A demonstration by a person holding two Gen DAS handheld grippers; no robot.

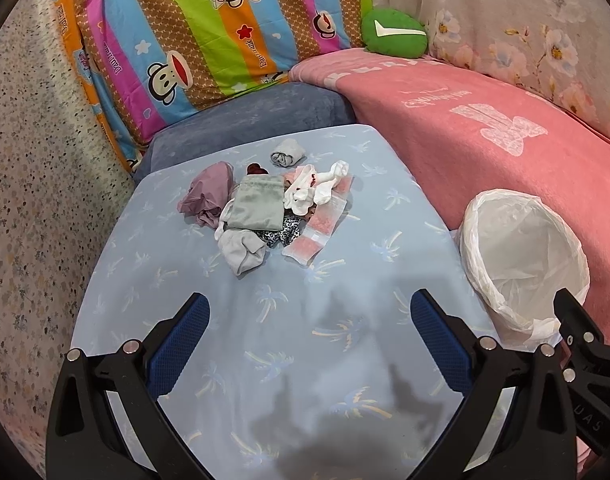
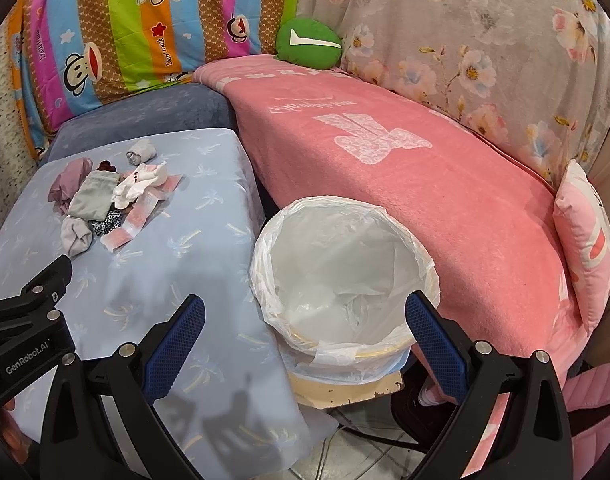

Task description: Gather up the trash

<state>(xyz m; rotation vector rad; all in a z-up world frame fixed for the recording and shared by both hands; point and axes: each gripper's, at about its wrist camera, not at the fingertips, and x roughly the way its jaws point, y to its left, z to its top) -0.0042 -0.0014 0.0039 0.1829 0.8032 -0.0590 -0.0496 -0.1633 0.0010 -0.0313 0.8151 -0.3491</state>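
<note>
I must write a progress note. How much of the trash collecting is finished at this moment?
Nothing looks done yet: the bin shows only its white liner, with no trash visible inside. Nothing is in hand: the left gripper and the right gripper are both open and hold nothing. Everything is left: the pile and the small grey roll lie on the blue surface.

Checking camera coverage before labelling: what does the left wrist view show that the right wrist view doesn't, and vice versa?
Only the left wrist view: the speckled floral fabric along the left edge, and the whole blue palm-print tabletop head-on.

Only the right wrist view: the pink cushion at the far right, the cream stool under the bin, and tiled floor.

Both: the pile of crumpled trash, the white-bag-lined bin, the pink blanket, the round green pillow, and both open grippers, left and right.
</note>
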